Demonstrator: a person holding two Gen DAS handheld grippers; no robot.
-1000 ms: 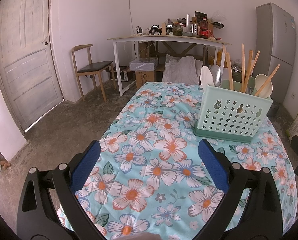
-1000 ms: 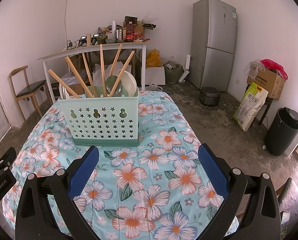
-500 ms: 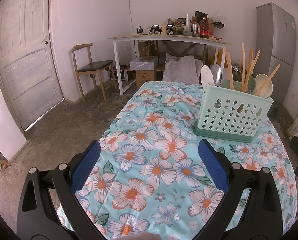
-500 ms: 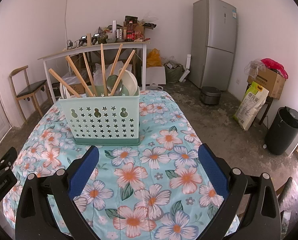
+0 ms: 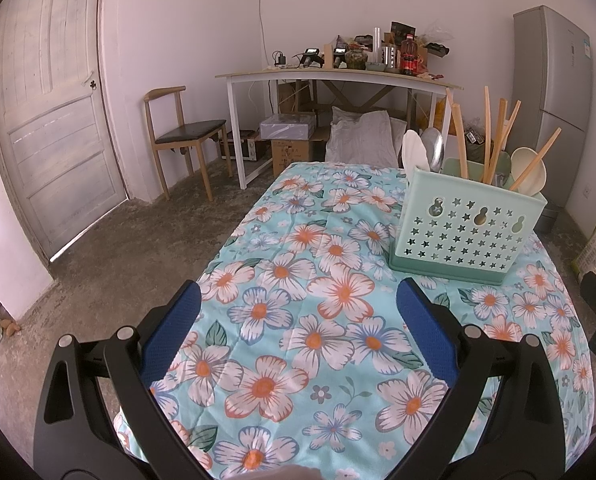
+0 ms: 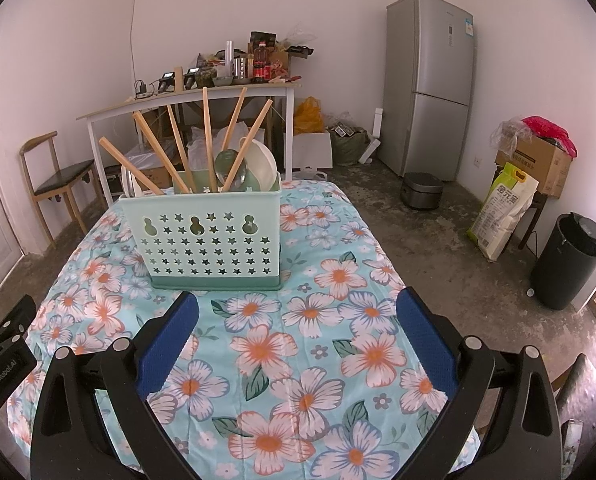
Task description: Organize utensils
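A floral tablecloth [image 6: 318, 360] covers the table. The mint utensil caddy [image 6: 210, 240], holding chopsticks [image 6: 208, 136] and spoons [image 5: 532, 168], stands far on it. Left gripper [image 5: 298, 320] and right gripper [image 6: 298, 320] hover near, jaws apart, empty. Far right stands a fridge [image 6: 430, 84]; far left, a chair [image 5: 182, 128].

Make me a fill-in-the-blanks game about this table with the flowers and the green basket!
1. The green basket has little ____-shaped holes in its side.
2. Wooden chopsticks stick up out of the ____.
3. Both the left gripper and the right gripper are ____ and hold nothing.
4. The tablecloth is printed with ____.

Missing words: star; basket; open; flowers
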